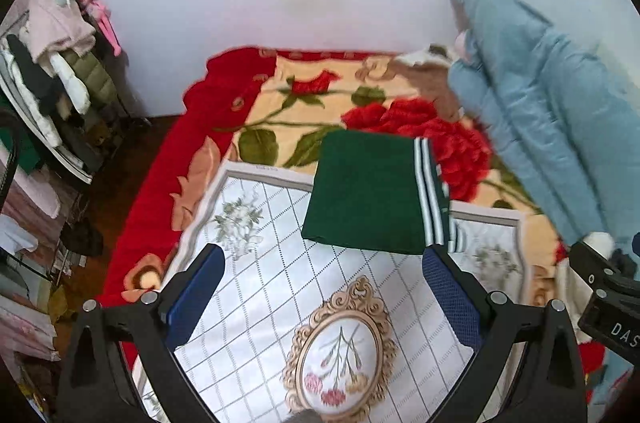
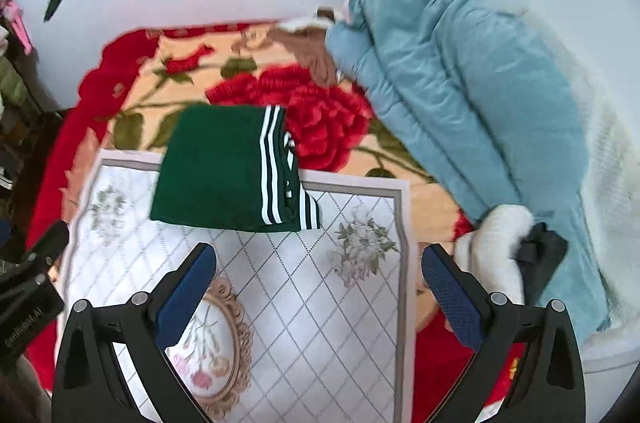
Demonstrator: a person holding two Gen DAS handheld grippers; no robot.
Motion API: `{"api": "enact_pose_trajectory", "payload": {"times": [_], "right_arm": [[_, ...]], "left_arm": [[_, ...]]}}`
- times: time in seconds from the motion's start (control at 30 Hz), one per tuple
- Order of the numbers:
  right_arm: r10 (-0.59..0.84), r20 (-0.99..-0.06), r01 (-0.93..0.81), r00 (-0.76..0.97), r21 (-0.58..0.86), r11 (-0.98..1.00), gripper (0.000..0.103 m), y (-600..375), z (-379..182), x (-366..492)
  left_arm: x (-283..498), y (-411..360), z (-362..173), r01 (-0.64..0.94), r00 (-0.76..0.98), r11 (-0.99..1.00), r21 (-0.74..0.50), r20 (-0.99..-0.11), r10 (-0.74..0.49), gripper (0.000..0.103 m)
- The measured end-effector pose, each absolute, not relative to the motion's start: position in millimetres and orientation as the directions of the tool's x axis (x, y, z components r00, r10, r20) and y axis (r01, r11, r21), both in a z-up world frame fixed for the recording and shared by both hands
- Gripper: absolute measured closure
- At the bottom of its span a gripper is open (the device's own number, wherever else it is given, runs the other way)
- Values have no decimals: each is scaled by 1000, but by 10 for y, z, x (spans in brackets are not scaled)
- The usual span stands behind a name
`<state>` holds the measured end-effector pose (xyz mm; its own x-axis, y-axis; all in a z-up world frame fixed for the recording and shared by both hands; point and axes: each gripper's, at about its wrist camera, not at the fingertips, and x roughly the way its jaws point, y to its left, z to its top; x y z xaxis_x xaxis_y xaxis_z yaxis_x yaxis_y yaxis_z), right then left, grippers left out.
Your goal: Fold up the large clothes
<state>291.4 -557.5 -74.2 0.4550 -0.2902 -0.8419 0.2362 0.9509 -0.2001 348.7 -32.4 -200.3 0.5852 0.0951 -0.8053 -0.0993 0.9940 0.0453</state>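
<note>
You held your left gripper [image 1: 322, 283] and right gripper [image 2: 318, 281] above the bed [image 1: 156, 183], jaws wide apart, gripping nothing. One folded green garment [image 1: 368, 191] lay ahead, one blue quilted coat [image 2: 460, 83] beside it.

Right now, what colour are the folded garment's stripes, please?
White, on the dark green folded garment; right wrist view.

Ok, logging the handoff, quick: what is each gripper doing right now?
Left gripper: open, holding nothing, above the white mat.
Right gripper: open, holding nothing, short of the folded green garment.
</note>
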Motion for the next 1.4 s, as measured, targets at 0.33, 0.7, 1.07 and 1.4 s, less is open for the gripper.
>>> {"api": "enact_pose_trajectory", "payload": {"times": [0.33, 0.7, 1.07, 1.4], "right_arm": [[-299, -760, 263, 577, -174, 949, 0, -5252, 758, 1610], [-276, -744, 250, 608, -150, 956, 0, -5020, 1513, 891], [-276, -752, 225, 599, -173, 959, 0, -4981, 1832, 689], [-282, -744, 209, 606, -194, 959, 0, -5017, 1946, 703]], "left_arm": [[2539, -376, -869, -62, 672, 997, 41, -737, 72, 2], [2061, -307, -395, -70, 657, 998, 7, -752, 51, 2], [1785, -296, -168, -116, 646, 993, 30, -757, 98, 2], [1691, -265, -98, -151, 650, 988, 28, -750, 120, 2]]}}
